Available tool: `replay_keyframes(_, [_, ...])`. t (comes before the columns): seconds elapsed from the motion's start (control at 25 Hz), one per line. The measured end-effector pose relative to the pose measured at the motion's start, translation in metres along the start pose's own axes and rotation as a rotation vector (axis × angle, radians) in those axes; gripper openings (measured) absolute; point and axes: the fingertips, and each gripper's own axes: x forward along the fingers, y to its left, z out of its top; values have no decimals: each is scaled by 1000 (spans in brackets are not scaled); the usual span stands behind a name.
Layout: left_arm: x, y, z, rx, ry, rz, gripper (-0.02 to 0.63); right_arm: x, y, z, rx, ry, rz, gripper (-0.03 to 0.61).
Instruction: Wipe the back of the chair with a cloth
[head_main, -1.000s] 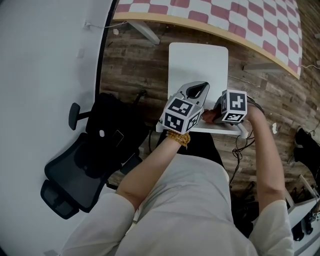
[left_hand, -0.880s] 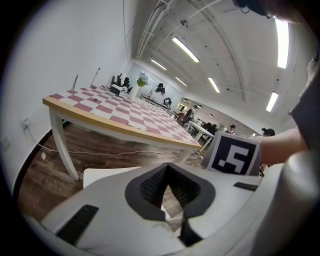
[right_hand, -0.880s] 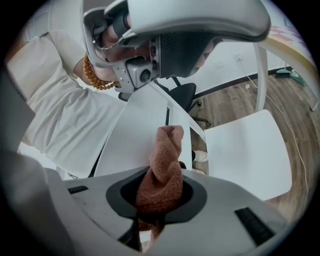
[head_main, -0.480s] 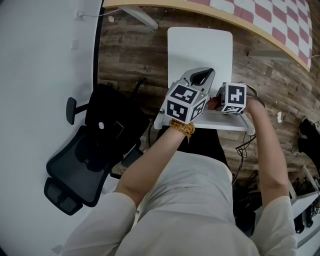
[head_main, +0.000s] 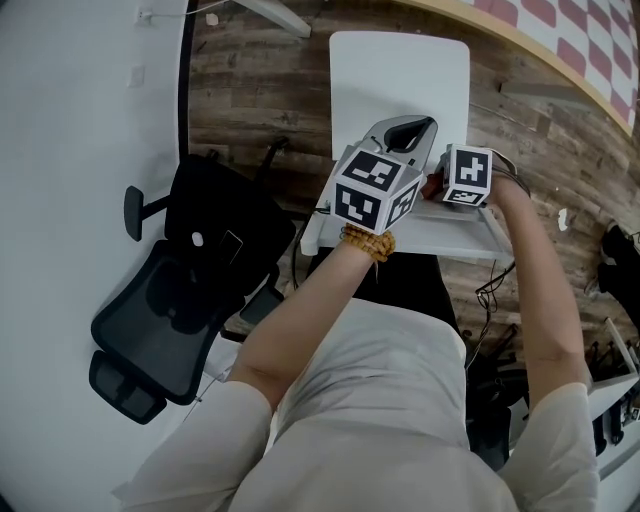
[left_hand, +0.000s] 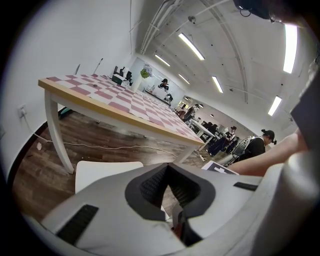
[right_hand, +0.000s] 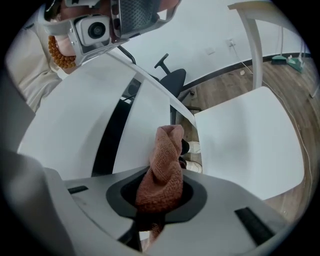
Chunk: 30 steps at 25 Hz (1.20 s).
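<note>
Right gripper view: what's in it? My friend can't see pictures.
The right gripper holds a bunched pinkish-brown cloth in its jaws, close to the top of the back of a white chair. Its seat spreads to the right, the left gripper shows at top left, and a black office chair stands farther back.

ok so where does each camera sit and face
Head view: on the person's head, looking steeply down on the white chair; shows left forearm, right forearm, left gripper, right gripper.
Left gripper view: on the left gripper, faces over the chair seat to the checked table; right forearm at right.
Right gripper view: on the right gripper, faces along the cloth toward the black office chair; left gripper and bead bracelet at top.
Shared: the white chair in all three; the office chair in head and right gripper views.
</note>
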Motion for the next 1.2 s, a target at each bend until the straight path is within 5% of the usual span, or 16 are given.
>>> replay_keyframes(0.4, [-3,1,-3,-14,1,1,15,-3,7,-4,16,12,18,84])
replay_keyframes(1.2, [-34,-43,30,18,-41,-33,15,-88,100,29,-45,-77,92,84])
